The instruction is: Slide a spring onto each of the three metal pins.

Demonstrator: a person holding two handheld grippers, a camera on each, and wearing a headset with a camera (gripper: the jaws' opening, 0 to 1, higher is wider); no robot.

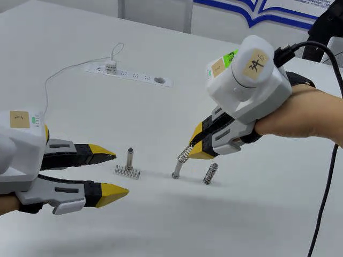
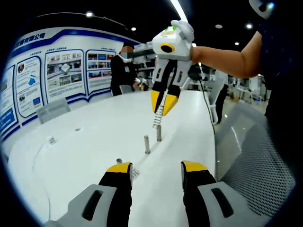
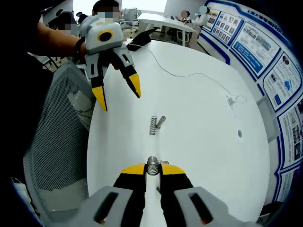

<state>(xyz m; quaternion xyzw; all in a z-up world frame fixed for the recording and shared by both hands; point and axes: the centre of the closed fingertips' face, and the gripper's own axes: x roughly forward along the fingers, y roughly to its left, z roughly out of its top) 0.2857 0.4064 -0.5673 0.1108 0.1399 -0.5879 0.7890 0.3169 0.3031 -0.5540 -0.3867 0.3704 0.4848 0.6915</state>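
Three pins stand on the white table (image 1: 64,48). The left pin (image 1: 129,158) is bare, with a loose spring (image 1: 127,172) lying at its foot. My right gripper (image 1: 195,150) is shut on a second spring (image 1: 185,153), which it holds slanted with the lower end at the top of the middle pin (image 1: 176,170). A third spring (image 1: 210,173) stands upright at the right, apparently on its pin. My left gripper (image 1: 115,172) is open just left of the bare pin. In the right gripper view the held spring (image 3: 152,165) sits between the shut jaws.
A white power strip (image 1: 128,74) with a thin cable lies at the back of the table. A black cable (image 1: 327,176) hangs from my right gripper. A mesh chair (image 2: 251,156) stands beside the table. People stand in the background.
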